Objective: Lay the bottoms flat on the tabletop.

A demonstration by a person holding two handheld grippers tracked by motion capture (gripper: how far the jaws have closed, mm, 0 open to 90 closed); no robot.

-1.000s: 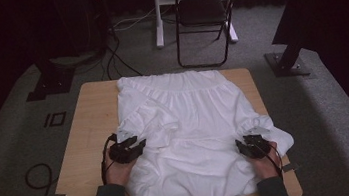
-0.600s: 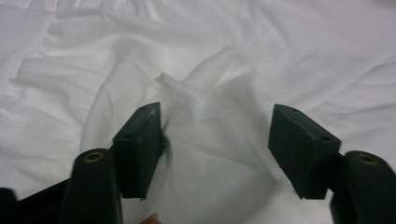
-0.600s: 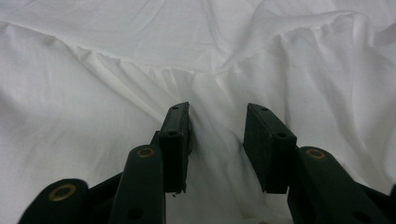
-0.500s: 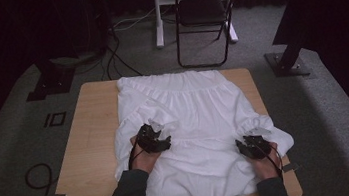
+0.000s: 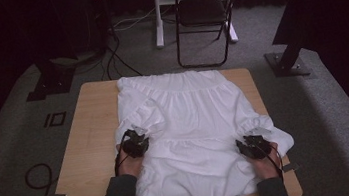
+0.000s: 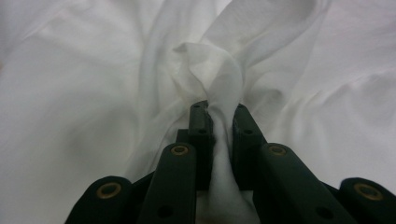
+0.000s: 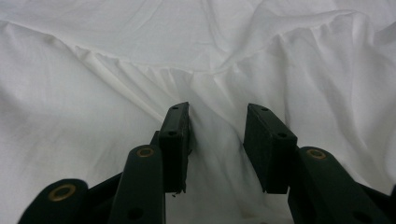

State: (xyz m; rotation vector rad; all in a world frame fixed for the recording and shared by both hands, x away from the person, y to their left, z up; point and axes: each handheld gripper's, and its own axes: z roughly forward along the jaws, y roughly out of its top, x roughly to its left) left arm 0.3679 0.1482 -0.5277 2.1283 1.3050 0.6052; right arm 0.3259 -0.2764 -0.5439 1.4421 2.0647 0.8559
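On the worktop lies a white garment. The left hand-held gripper has moved inward, its jaws just closing on a fold; the right hand-held gripper rests half-open over cloth. Folding can begin.

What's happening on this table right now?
A person works on a white garment spread over a wooden table, with tongs in each hand. The left tongs have just been closing and now pinch a bunched fold of the fabric near the garment's left side. The right tongs rest on the cloth near the right sleeve with a gap between the jaws; fabric lies between them, but the pads do not press it.
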